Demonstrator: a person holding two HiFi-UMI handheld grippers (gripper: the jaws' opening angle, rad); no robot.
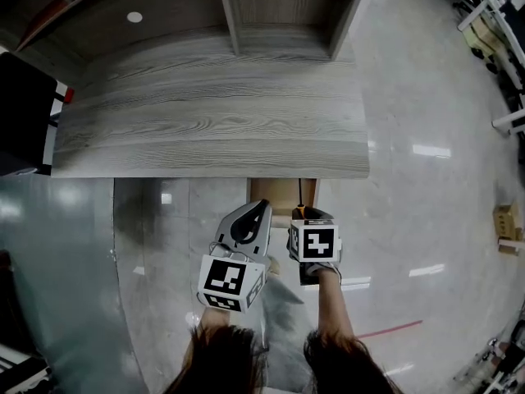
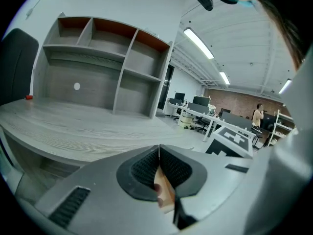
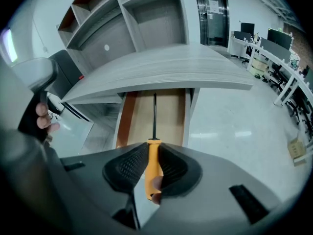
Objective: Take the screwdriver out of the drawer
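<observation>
Nearest the lens, right gripper view: black ribbed pads (image 3: 124, 168) of the right gripper (image 3: 153, 148) are clamped on the orange plastic handle of the slim black-shafted screwdriver (image 3: 152, 163). The grip sits on the forward half of the handle. The butt end pokes back behind the pads.

Shaft runs straight ahead of the jaws, over the light-brown wooden drawer (image 3: 171, 121). The drawer stands pulled open under the grey wood-grain desk (image 3: 161, 65). Cannot tell whether the tip touches the drawer floor.

Head view: right gripper (image 1: 305, 213) is at the drawer's (image 1: 277, 190) near end, with the handle's orange just showing ahead of its marker cube.

Left gripper (image 2: 159, 153): pads pressed together, nothing between them. Head view shows the left gripper (image 1: 259, 210) just beside the right one, on its left, clear of the drawer.

Handling, my judgement:
- Tool is light and rigid, so no sag to allow for.
- Smooth plastic handle could twist or pivot between two pads, with the long shaft acting as a lever.
- The handle is the correct hold. The thin steel shaft would be slick and offers little to bite.
- Pull back level, along the shaft's line, so the tip does not catch the desk edge or drawer front.
</observation>
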